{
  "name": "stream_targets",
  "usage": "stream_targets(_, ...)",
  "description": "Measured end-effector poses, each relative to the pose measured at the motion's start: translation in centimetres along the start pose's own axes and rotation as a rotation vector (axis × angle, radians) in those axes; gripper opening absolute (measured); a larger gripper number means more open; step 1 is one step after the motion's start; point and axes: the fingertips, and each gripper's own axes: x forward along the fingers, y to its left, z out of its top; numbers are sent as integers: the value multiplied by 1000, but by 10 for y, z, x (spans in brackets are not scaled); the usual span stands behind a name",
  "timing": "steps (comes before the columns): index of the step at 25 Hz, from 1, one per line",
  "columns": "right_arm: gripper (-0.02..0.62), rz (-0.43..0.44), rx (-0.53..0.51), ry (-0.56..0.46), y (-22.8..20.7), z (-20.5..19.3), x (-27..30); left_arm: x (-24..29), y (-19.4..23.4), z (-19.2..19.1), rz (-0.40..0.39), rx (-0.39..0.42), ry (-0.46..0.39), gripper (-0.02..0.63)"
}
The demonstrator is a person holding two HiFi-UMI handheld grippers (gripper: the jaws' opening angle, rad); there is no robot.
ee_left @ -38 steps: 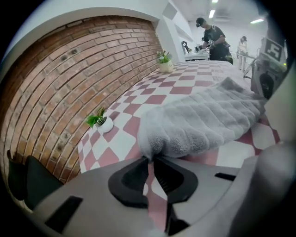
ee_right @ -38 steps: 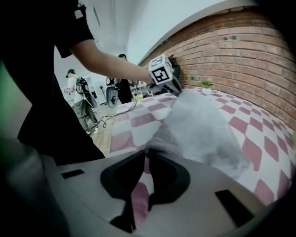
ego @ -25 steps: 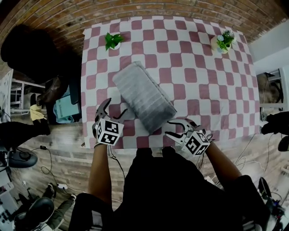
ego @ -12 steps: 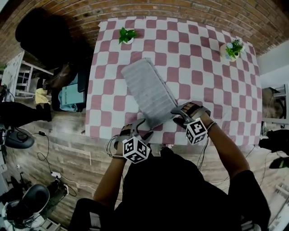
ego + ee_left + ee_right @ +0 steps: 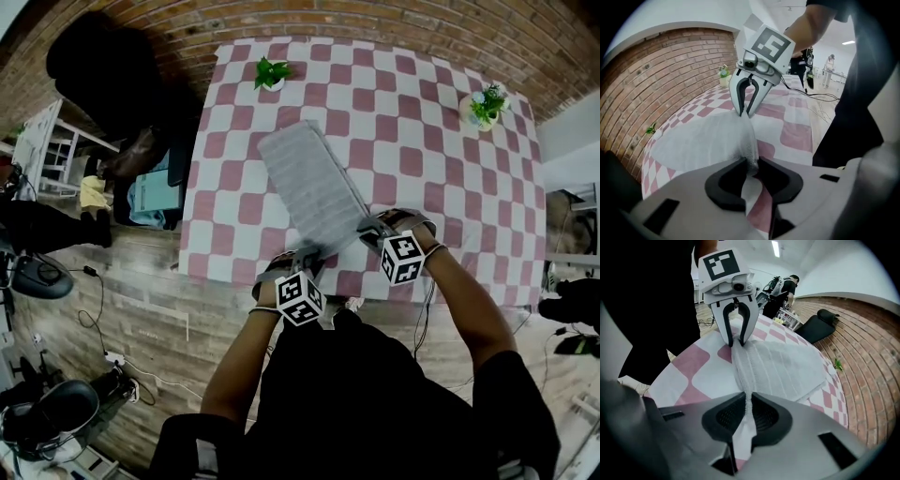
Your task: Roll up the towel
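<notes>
My left gripper (image 5: 312, 255) has just been closing and is now clamped on the near left corner of the grey ribbed towel (image 5: 314, 183), with the cloth pinched between its pads. My right gripper (image 5: 367, 228) has likewise just been closing and grips the near right corner of the same short edge, which runs as a raised fold from one gripper to the other. The rest of the towel lies flat on the pink-and-white checked worktop (image 5: 450, 178), slanting away toward the far left. A potted plant (image 5: 272, 72) stands at the far left and a second potted plant (image 5: 485, 101) at the far right, both well apart from the towel.
</notes>
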Motion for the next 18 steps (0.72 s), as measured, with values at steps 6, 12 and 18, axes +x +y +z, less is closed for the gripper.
stream_targets(6, 34, 52, 25, -13, 25, 8, -16, -10, -17, -3, -6, 21, 26, 38)
stream_targets(12, 34, 151, 86, -71, 68, 30, -45, -39, -51, -5, -107, 12, 2, 40)
stream_targets(18, 35, 146, 91, -83, 57, 42, -53, -54, -38, -3, -121, -18, -9, 43)
